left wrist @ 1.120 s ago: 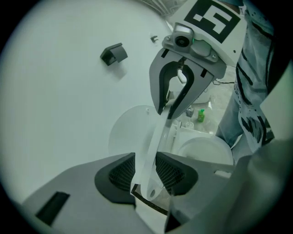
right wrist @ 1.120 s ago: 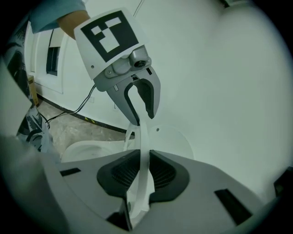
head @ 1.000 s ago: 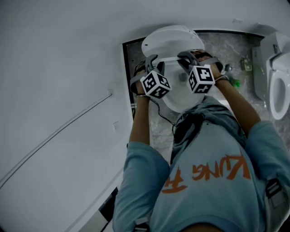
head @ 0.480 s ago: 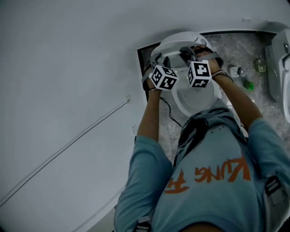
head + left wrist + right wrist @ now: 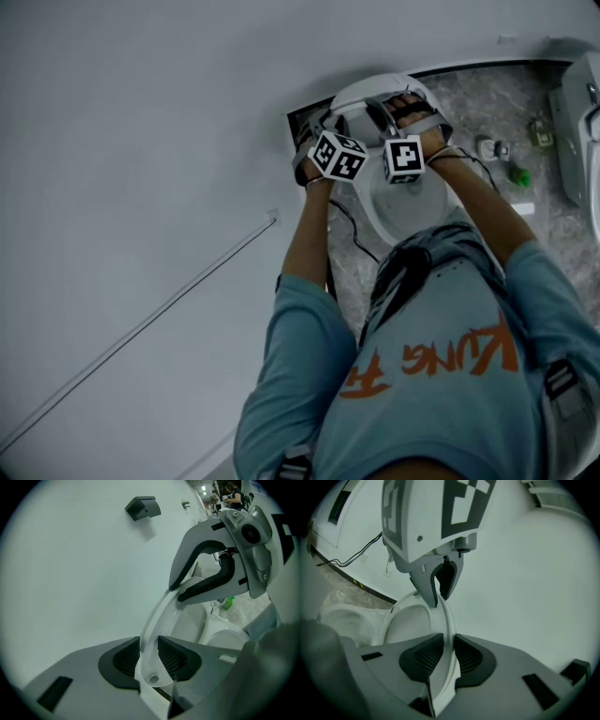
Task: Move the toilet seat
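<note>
toilet seat [image 5: 364, 94] sits at upper centre of the head view, raised steeply on edge above the bowl [image 5: 403, 211], long axis running up the frame, close to the plain white wall. seat is smooth, glossy white, oval ring, thin rim. left gripper [image 5: 323, 120] grips the rim between ribbed dark pads, jaws narrow and just closing on it. right gripper [image 5: 384, 114] clamps the rim likewise, jaws narrow, just eased slightly wider. both arms extended forward, hands side by side.

Toilet seat [image 5: 361, 94] tilted up toward wall — left gripper [image 5: 325, 120], right gripper [image 5: 382, 111] carried along; left jaws tightened.
</note>
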`<state>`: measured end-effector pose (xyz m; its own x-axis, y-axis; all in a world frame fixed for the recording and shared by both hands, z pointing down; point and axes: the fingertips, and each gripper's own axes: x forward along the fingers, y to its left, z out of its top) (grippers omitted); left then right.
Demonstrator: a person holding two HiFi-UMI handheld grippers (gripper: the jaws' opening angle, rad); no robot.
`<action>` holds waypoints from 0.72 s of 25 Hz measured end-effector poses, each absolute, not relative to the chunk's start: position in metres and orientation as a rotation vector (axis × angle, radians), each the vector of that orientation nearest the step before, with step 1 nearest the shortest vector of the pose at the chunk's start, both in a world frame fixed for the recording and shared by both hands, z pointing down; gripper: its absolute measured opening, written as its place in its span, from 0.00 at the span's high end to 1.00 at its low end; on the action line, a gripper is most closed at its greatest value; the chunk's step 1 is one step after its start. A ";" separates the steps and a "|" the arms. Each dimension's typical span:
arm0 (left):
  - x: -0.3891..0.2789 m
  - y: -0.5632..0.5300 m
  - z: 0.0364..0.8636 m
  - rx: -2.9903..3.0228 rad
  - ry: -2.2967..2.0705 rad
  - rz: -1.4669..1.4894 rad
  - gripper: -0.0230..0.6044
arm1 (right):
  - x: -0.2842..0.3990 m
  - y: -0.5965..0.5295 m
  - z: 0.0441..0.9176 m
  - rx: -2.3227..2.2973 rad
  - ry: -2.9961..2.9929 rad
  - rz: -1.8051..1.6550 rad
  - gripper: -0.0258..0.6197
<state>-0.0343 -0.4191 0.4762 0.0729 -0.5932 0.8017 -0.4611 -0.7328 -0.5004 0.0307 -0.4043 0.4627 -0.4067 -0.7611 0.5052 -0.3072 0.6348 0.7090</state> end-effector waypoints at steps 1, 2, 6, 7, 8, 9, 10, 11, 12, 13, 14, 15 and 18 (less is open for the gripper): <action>-0.033 -0.419 0.476 -2.230 1.094 -1.755 0.77 | 0.033 -0.405 0.463 0.843 -2.002 -0.630 0.86; -0.031 -0.419 0.476 -2.254 1.098 -1.754 0.77 | 0.035 -0.405 0.463 0.846 -2.021 -0.587 0.81; -0.027 -0.419 0.459 -2.361 1.162 -1.666 0.77 | 0.043 -0.406 0.458 0.870 -2.094 -0.409 0.76; -0.026 -0.419 0.452 -2.379 1.184 -1.632 0.77 | 0.044 -0.406 0.455 0.882 -2.110 -0.375 0.75; -0.025 -0.418 0.444 -2.395 1.207 -1.594 0.77 | 0.045 -0.405 0.450 0.900 -2.130 -0.343 0.75; -0.023 -0.418 0.435 -2.411 1.230 -1.552 0.77 | 0.046 -0.405 0.443 0.925 -2.156 -0.312 0.75; -0.022 -0.417 0.426 -2.429 1.255 -1.505 0.77 | 0.045 -0.405 0.434 0.955 -2.184 -0.283 0.76; -0.021 -0.416 0.415 -2.450 1.280 -1.452 0.77 | 0.043 -0.406 0.423 0.991 -2.212 -0.255 0.77; -0.022 -0.414 0.404 -2.475 1.307 -1.392 0.77 | 0.040 -0.407 0.411 1.031 -2.239 -0.227 0.78; -0.024 -0.412 0.392 -2.506 1.334 -1.323 0.77 | 0.036 -0.409 0.398 1.074 -2.266 -0.198 0.80; -0.025 -0.409 0.380 -2.542 1.363 -1.246 0.77 | 0.033 -0.409 0.385 1.119 -2.295 -0.169 0.83; -0.027 -0.406 0.367 -2.581 1.395 -1.164 0.77 | 0.030 -0.409 0.371 1.166 -2.330 -0.138 0.87; -0.037 -0.395 0.326 -2.655 1.526 -0.904 0.82 | 0.027 -0.403 0.328 1.292 -2.455 -0.036 0.95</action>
<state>-0.0367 -0.3948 0.3257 0.3832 -0.7797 0.4953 -0.8087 -0.5423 -0.2280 0.0265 -0.4029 0.3278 -0.5141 -0.8013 0.3059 -0.7921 0.5804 0.1891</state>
